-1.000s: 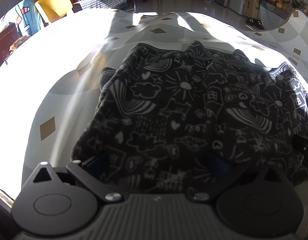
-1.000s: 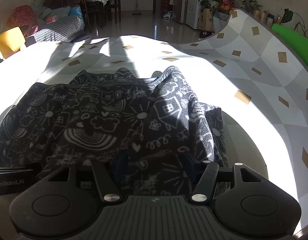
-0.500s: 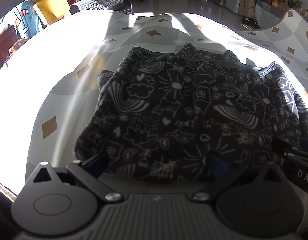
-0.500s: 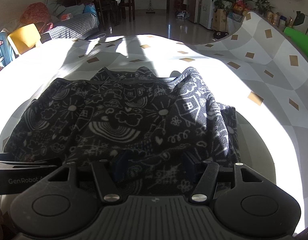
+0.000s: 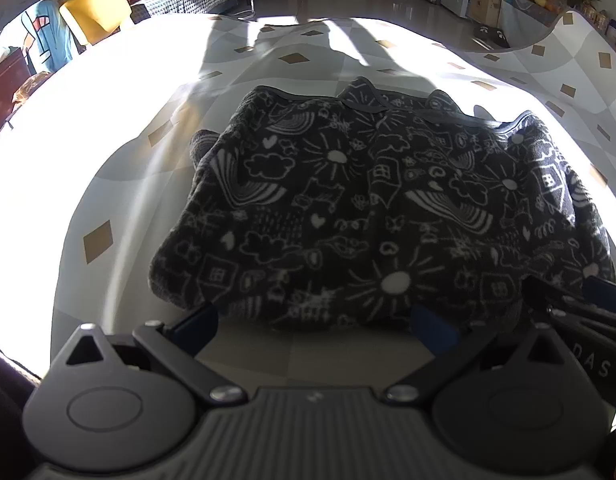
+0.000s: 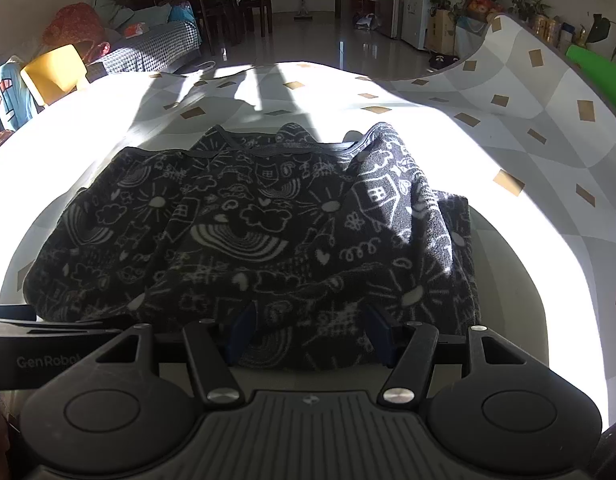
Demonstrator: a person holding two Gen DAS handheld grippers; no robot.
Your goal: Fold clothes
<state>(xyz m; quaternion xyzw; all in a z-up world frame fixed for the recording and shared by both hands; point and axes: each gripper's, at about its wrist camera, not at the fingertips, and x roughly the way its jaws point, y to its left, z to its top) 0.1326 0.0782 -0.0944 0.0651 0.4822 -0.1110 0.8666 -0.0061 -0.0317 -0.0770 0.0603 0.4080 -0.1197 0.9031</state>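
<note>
A dark grey fleece garment printed with white doodles of suns, clouds, rainbows and houses (image 5: 372,208) is lying folded in a thick bundle on the bench, which is wearing a pale cloth patterned with grey shapes and tan diamonds (image 5: 119,184). Strong sunlight is washing over the cloth on both sides of the garment, while the garment itself is sitting mostly in shade. The left tongs (image 5: 314,326) are standing spread wide at the near hem of the garment, their blue-padded fingers (image 5: 432,330) just touching or just short of the fabric edge and gripping nothing. The right tongs (image 6: 308,336) are also standing apart, though less widely, with the near edge of the fleece garment (image 6: 243,232) lying between their blue pads (image 6: 239,330); whether the pads are pressing the fabric cannot be told. Part of the right tool is showing at the right edge of the left wrist view, close beside the left one
</note>
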